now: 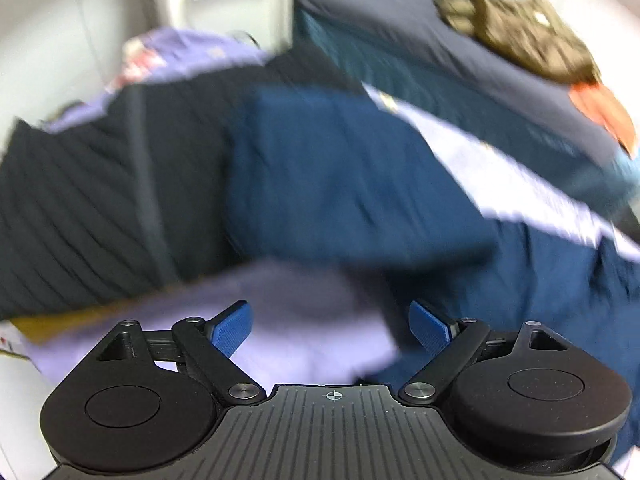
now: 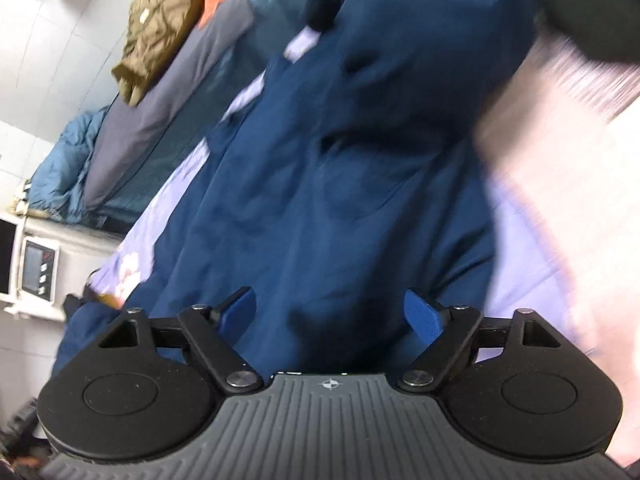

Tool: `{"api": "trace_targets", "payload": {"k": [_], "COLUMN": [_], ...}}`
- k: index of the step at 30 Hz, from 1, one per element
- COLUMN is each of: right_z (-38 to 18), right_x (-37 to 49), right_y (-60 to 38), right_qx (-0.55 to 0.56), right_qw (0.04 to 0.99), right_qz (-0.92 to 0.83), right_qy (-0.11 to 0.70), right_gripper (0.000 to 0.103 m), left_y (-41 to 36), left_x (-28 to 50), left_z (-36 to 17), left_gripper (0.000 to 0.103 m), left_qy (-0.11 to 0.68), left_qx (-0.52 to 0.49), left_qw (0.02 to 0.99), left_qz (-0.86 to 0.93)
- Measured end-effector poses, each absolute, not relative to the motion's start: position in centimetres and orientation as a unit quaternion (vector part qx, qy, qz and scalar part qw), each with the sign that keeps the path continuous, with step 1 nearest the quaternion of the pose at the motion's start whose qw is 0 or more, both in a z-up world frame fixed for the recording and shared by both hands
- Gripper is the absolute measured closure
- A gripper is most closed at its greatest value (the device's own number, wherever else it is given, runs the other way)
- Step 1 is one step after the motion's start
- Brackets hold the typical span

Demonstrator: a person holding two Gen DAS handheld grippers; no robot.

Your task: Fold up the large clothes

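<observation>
A large navy blue garment [image 1: 340, 168] lies spread and partly folded on a lavender bed sheet [image 1: 304, 320]. My left gripper [image 1: 332, 328] is open above the sheet, just short of the garment's near edge, and nothing is between its blue pads [image 1: 234, 330]. In the right wrist view the same navy garment [image 2: 340, 160] fills the middle, rumpled. My right gripper [image 2: 331, 316] hangs open right over it, and its pads [image 2: 422, 316] do not press on the cloth. Both views are blurred.
A black ribbed garment [image 1: 80, 200] lies left of the navy one. An olive jacket [image 1: 516, 32] and an orange cloth [image 1: 604, 112] sit on a grey mattress behind. A light blue puffy jacket [image 2: 64, 160] and a white appliance [image 2: 38, 272] are at the left.
</observation>
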State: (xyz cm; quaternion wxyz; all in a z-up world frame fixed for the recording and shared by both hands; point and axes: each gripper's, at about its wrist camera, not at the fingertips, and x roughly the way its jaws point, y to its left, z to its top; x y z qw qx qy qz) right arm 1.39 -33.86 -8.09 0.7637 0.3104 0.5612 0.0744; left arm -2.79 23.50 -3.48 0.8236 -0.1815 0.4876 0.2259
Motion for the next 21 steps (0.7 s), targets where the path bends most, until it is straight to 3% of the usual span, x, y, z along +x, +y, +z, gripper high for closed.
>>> {"api": "trace_targets", "payload": {"k": [1, 3, 5, 7, 11, 21], "right_z": [-8.6, -9.6, -10.2, -10.1, -8.2, 1.6], "right_x": [1.5, 1.8, 1.5, 0.9, 0.1, -1.1], "right_y": [-32.8, -31.1, -30.0, -30.0, -31.3, -43.1], "right_qx": [0.303, 0.275, 0.254, 0.259, 0.268, 0.275], "right_qw": [0.76, 0.757, 0.763, 0.772, 0.787, 0.851], "right_qz": [0.082, 0.08, 0.079, 0.085, 0.102, 0.026], "right_qy": [0.569, 0.587, 0.589, 0.574, 0.547, 0.447], "right_gripper": [0.022, 0.034, 0.066, 0.081, 0.088, 0.09], "left_y": [22.5, 20.5, 18.7, 17.3, 16.1, 15.6], "left_x": [-2.9, -3.5, -4.0, -4.4, -3.8, -1.0], "left_z": [-4.2, -5.5, -6.2, -6.7, -6.7, -3.4], "left_gripper": [0.0, 0.0, 0.0, 0.0, 0.0, 0.0], "left_qy": [0.499, 0.52, 0.532, 0.54, 0.55, 0.525], "left_qx": [-0.18, -0.176, -0.169, -0.16, -0.146, -0.134], "left_qw": [0.819, 0.811, 0.809, 0.808, 0.808, 0.833], "left_qz": [0.219, 0.202, 0.186, 0.173, 0.153, 0.115]}}
